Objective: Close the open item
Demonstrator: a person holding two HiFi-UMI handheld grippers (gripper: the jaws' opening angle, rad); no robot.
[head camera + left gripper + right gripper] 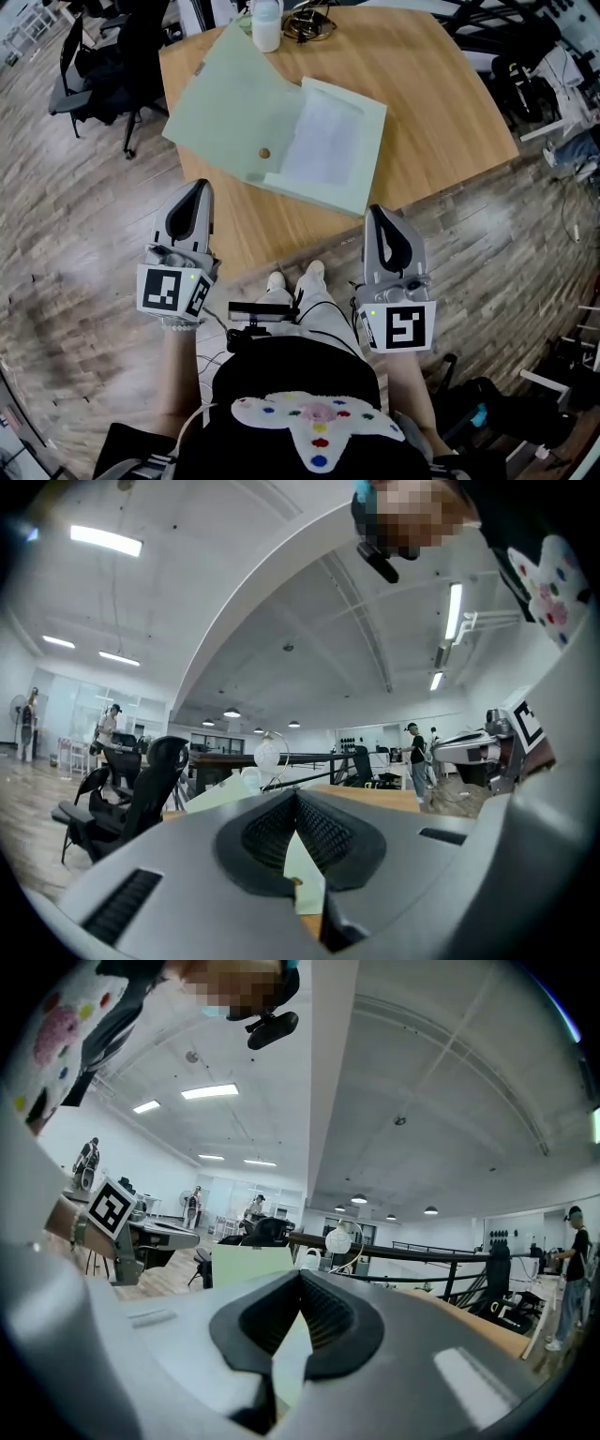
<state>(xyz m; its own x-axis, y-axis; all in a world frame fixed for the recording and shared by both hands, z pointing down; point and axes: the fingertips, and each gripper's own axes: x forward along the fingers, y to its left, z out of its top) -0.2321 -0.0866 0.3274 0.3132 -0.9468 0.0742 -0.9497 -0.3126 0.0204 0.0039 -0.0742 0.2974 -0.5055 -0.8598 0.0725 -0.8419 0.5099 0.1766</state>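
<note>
An open pale green folder (323,141) lies on the wooden table (441,94). Its cover flap (220,103) is spread out to the left, with a small brown button (264,153) near the fold. White paper shows in the right half. My left gripper (201,187) is shut and empty, hovering at the table's near edge below the flap. My right gripper (379,214) is also shut and empty, just short of the folder's near right corner. Beyond the closed jaws the green folder (305,874) shows in the left gripper view, and the folder (248,1265) shows again in the right gripper view.
A white bottle (266,23) and a tangle of dark cable (309,23) sit at the table's far edge. A black office chair (98,66) stands to the left of the table. The person's legs and shoes (295,277) are below, between the grippers.
</note>
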